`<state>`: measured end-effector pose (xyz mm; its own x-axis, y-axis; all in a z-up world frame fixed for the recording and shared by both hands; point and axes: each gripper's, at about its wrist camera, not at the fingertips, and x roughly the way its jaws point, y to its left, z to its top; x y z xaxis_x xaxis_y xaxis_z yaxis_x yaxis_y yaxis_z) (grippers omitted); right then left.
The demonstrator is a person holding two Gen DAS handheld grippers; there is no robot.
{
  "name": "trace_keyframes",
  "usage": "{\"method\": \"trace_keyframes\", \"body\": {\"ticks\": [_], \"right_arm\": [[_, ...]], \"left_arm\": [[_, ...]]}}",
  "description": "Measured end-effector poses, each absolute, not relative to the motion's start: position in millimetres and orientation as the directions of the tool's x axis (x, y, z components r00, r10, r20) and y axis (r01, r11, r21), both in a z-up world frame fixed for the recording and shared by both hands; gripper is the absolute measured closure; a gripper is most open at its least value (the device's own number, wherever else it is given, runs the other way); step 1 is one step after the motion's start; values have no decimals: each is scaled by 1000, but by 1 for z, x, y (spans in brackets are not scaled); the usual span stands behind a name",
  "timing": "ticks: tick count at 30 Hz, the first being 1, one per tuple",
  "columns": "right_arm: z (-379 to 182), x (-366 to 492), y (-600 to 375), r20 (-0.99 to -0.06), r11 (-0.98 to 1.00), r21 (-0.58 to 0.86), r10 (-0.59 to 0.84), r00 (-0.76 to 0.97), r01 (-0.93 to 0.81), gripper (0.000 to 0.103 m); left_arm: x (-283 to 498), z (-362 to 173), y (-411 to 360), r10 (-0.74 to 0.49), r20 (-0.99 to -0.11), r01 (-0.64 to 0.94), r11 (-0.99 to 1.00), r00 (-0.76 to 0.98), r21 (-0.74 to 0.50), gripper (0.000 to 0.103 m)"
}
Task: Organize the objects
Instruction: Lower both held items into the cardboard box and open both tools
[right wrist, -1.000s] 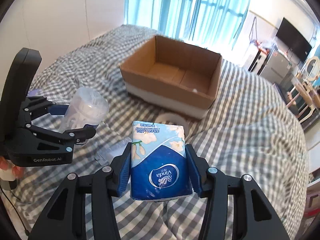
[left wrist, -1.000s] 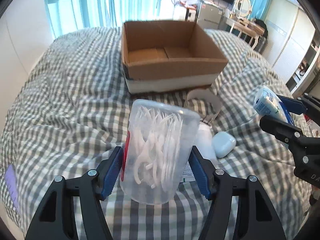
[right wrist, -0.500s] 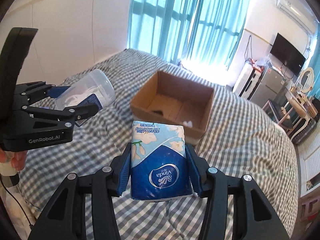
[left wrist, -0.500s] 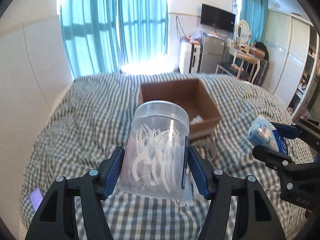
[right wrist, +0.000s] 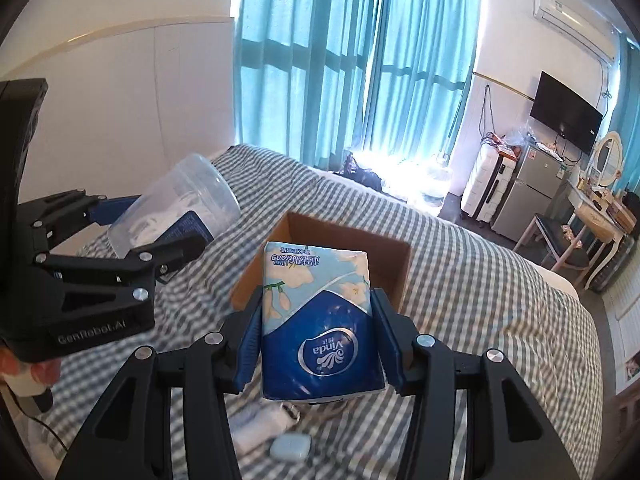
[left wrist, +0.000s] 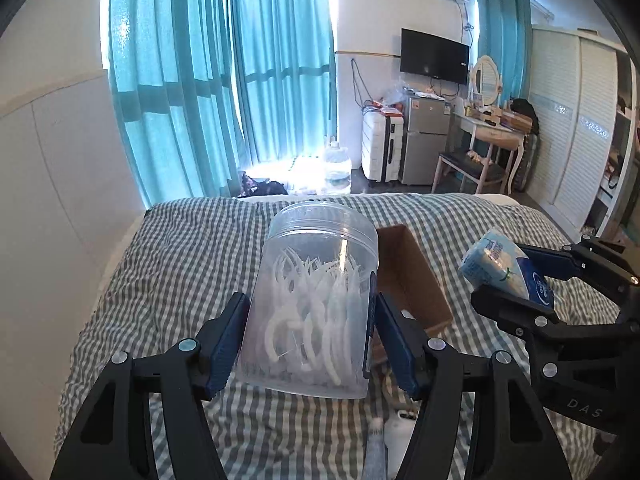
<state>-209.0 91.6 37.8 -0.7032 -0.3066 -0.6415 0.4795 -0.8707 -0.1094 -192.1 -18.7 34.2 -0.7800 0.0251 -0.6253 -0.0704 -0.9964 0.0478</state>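
Two loads aloft over the checked bed, near the cardboard box: "Vinda" tissue pack pinched in right tool, clear floss-pick jar pinched in left tool. "GenRobot.AI" legible on left tool only from right wrist; white earbud case near bed's front edge likewise.

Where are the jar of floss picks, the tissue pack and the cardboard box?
jar of floss picks [left wrist: 316,304], left wrist view, clear side wall.
tissue pack [right wrist: 320,320], right wrist view, blue front face.
cardboard box [right wrist: 344,236], right wrist view, inside of the far wall.
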Motion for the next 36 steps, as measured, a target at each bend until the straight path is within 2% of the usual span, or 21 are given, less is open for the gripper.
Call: {"method": "trace_keyframes", "body": {"ticks": [9, 17, 26, 36], "right_arm": [[16, -304, 95, -664, -898, -58, -292, -689, 436, 53], [-38, -377, 96, -726, -915, -62, -233, -647, 399, 53], [-92, -406, 100, -768, -920, -66, -201, -609, 387, 53], [-113, -408, 102, -778, -916, -100, -172, -605, 389, 53]], "left_arm": [[-269, 11, -11, 19, -652, -66, -997, -758, 48, 38], [-326, -37, 1, 20, -699, -88, -994, -715, 62, 38], [-356, -81, 6, 13, -736, -110, -990, -677, 84, 38], [-369, -106, 6, 28, -760, -122, -990, -649, 68, 38]]}}
